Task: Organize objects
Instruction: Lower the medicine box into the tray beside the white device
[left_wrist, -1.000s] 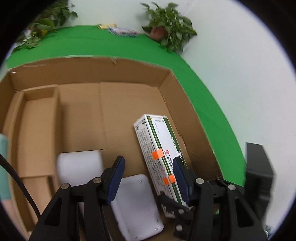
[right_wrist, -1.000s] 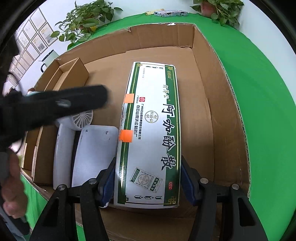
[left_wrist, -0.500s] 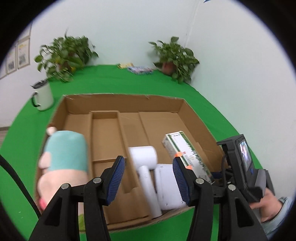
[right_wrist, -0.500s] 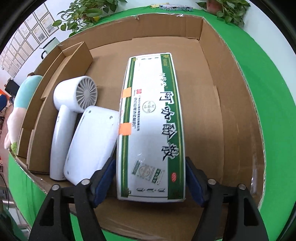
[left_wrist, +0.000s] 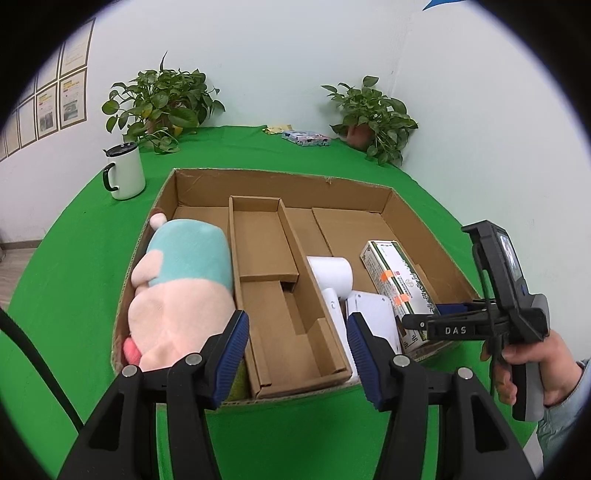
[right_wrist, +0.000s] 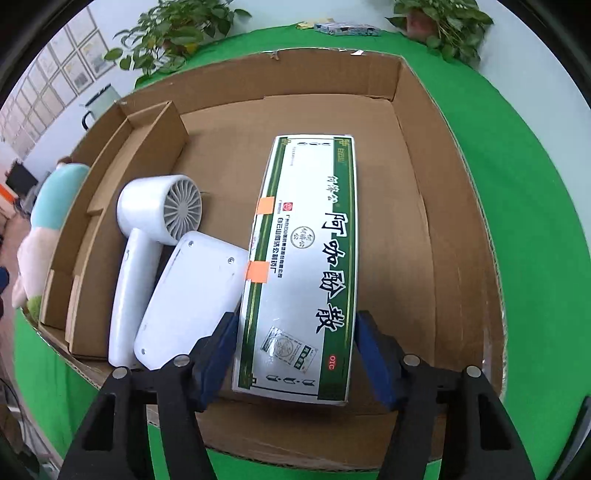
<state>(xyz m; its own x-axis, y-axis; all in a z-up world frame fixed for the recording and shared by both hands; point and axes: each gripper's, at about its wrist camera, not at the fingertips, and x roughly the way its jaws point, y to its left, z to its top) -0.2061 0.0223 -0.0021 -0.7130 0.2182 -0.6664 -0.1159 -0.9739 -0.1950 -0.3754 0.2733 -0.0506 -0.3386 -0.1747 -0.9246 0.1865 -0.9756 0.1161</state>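
Medicine box (right_wrist: 306, 266): long, white w/ green borders, orange tape tabs.

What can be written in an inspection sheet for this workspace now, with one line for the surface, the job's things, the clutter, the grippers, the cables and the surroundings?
Surface: green table bearing an open cardboard box with dividers.
Job's things: medicine box, white hair dryer and white flat device side by side in the right compartment; plush toy in the left compartment.
Clutter: mug and small packets on the table.
Grippers: left gripper open, holding nothing; right gripper around the medicine box, whether gripping cannot be told.
Cables: black cable at the left edge.
Surroundings: two potted plants, white walls, framed papers.
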